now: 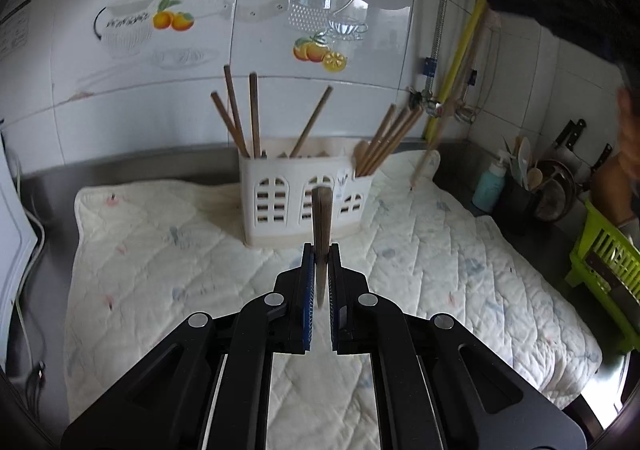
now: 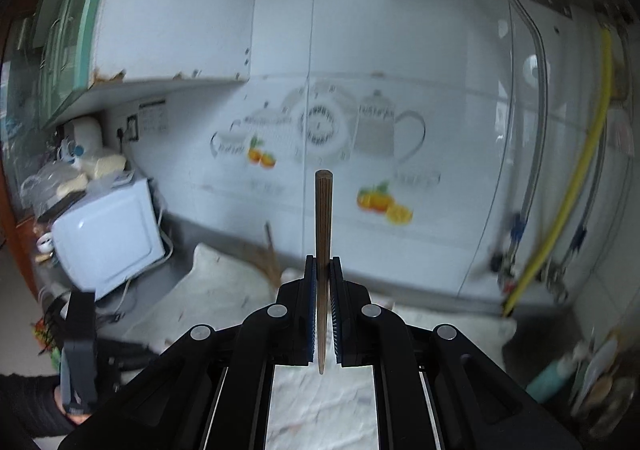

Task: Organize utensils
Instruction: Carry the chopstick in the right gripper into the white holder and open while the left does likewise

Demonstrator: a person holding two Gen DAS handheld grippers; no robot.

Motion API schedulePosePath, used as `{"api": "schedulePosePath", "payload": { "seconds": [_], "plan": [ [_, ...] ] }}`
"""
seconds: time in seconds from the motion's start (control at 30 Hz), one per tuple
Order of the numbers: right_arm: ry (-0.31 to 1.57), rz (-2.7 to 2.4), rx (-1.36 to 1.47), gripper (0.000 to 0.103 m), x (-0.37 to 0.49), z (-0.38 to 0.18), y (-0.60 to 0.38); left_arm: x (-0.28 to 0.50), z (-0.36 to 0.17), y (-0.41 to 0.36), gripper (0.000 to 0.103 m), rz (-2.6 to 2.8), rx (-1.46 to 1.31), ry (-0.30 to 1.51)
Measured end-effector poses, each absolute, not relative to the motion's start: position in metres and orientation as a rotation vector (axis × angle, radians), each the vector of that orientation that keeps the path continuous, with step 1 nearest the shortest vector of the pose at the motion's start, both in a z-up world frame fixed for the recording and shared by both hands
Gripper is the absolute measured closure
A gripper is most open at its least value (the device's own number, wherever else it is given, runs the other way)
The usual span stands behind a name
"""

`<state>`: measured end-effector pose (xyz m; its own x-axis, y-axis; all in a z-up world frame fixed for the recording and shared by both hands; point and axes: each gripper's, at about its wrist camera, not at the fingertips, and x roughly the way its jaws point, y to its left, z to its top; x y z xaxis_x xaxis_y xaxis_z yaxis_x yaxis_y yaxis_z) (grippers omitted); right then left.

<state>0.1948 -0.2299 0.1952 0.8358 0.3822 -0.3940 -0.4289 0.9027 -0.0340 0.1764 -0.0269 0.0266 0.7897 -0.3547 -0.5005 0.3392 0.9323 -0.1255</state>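
Observation:
A white plastic utensil caddy stands on the quilted mat and holds several brown chopsticks in its compartments. My left gripper is shut on a brown chopstick, pointing forward at the caddy from just in front of it. My right gripper is shut on another brown chopstick, held up high and facing the tiled wall. A loose chopstick leans near the mat's far right corner.
A white microwave stands left of the mat. A teal soap bottle, a dark pot of spoons and knives sit at the right. A green basket is at the far right. A yellow pipe runs down the wall.

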Motion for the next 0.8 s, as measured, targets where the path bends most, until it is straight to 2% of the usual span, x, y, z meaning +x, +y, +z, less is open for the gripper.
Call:
{"api": "schedulePosePath", "payload": {
  "seconds": [0.33,0.57,0.8],
  "plan": [
    [0.358,0.344,-0.062,0.096,0.274,0.215,-0.238,0.206,0.086,-0.031,0.098,-0.390,-0.008,0.448],
    [0.406,0.328,-0.031,0.097,0.314,0.185,-0.245,0.228,0.145,-0.039,0.098,-0.340,0.029,0.287],
    [0.467,0.338,-0.039,0.097,0.337,0.145,-0.244,0.258,0.171,-0.045,0.098,-0.257,0.052,0.185]
  ]
}}
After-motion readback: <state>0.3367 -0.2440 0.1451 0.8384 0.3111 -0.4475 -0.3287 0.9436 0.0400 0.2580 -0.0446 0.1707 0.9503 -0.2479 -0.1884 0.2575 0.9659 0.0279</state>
